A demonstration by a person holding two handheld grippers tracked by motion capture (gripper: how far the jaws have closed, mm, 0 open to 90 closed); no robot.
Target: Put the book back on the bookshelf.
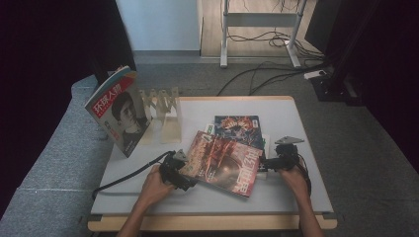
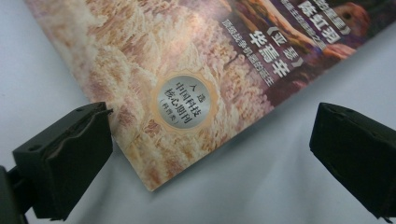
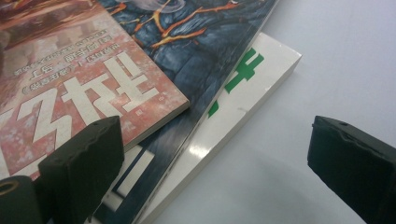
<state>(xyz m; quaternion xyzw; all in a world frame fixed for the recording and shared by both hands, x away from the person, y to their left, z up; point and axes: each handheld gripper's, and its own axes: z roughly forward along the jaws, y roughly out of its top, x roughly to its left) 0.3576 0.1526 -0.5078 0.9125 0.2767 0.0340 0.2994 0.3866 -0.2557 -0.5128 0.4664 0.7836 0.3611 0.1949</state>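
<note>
White tabletop (image 1: 123,168) beneath a stack of magazines. Left gripper (image 1: 179,173) stood released, jaws spread astride the near corner of the red magazine (image 1: 225,164); right gripper (image 1: 276,162) likewise released at its opposite edge, above the blue magazine (image 3: 196,56) and white book (image 3: 252,88). Risk: a jaw closing might catch those lower covers, dragging the stack.

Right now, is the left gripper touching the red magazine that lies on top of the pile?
Cannot tell. In the left gripper view the left gripper is open around the red magazine corner; one jaw overlaps its edge, but no plain contact or gap shows.
</note>
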